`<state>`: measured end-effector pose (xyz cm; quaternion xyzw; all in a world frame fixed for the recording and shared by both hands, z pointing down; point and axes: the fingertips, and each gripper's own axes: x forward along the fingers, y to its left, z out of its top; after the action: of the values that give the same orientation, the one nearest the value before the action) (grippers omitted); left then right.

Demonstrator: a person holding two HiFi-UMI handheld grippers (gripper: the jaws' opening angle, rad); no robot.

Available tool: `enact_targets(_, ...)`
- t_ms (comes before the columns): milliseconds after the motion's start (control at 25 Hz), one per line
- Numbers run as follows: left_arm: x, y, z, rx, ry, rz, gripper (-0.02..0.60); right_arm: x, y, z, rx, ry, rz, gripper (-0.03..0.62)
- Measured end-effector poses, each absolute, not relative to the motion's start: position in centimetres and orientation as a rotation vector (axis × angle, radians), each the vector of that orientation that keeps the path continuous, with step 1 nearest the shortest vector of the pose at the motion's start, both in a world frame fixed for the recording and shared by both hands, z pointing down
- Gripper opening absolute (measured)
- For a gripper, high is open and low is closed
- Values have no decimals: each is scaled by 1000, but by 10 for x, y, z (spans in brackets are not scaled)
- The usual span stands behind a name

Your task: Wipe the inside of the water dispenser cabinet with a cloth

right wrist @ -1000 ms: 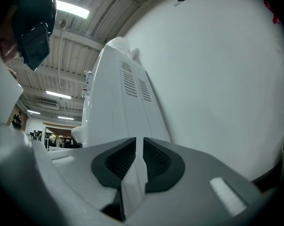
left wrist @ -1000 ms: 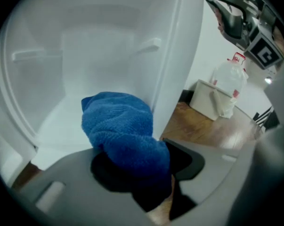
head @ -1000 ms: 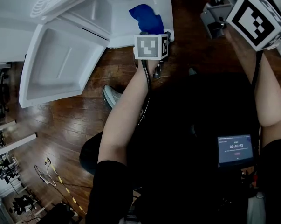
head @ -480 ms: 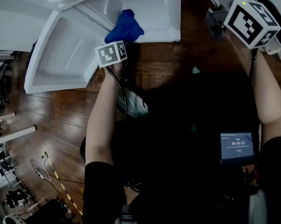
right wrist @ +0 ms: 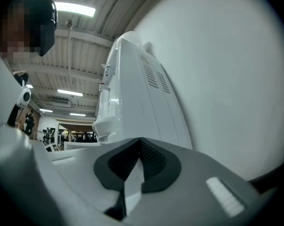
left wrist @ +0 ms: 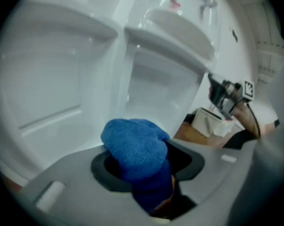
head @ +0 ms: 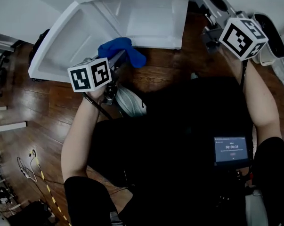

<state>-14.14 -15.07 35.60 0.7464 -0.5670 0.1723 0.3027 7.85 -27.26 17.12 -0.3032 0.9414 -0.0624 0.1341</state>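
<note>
Two tools, one load: the left tool (left wrist: 146, 167) clamps the bunched blue cloth (left wrist: 134, 147) at the mouth of the open water dispenser cabinet (head: 151, 18), while the right tool (right wrist: 132, 171) is closed on nothing. Dragged along the cabinet wall, the loosely bunched cloth could pull free.

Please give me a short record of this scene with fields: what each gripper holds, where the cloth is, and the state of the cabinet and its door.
left gripper: shut on the blue cloth
right gripper: shut, nothing between the jaws, held up to the right of the cabinet
blue cloth: bunched, just in front of the cabinet opening
cabinet: white, open
door: swung open to the left
floor: dark wood
</note>
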Motion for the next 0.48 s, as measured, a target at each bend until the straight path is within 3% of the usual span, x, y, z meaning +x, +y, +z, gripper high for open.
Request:
enact_targets(240, -129, -115, 263, 2246, -1638, 254, 202, 92, -251, 167, -1109, 2637, -130, 5)
enact_targets(480, -102, -93, 240, 2443, -1671, 225, 202, 6, -163, 184, -679, 2918, 258, 5)
